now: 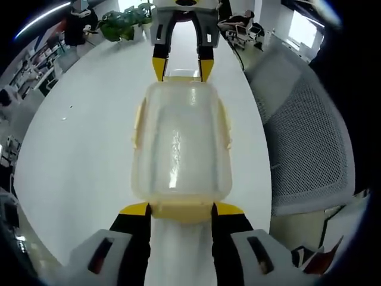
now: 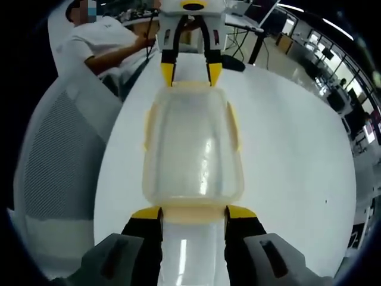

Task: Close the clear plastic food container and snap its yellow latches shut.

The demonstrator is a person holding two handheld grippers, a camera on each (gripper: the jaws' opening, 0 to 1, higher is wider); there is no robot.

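Yellow tips of the left gripper (image 1: 181, 210) sit at 6 o'clock in the left gripper view, spread open on both sides of the near yellow latch (image 1: 181, 211). Its jaws hold nothing. Just past them the clear plastic food container (image 1: 180, 143) rests on the white desk (image 1: 83, 137) with its lid on. At 12 o'clock the right gripper (image 1: 181, 68) faces back, open too, its tips beside the far latch (image 1: 181, 74). I think each gripper stands at one end so both latches can be pushed down together. A grey mesh chair (image 1: 303, 137) waits at 3 o'clock. In the right gripper view a person (image 2: 107, 42) sits at 11 o'clock.
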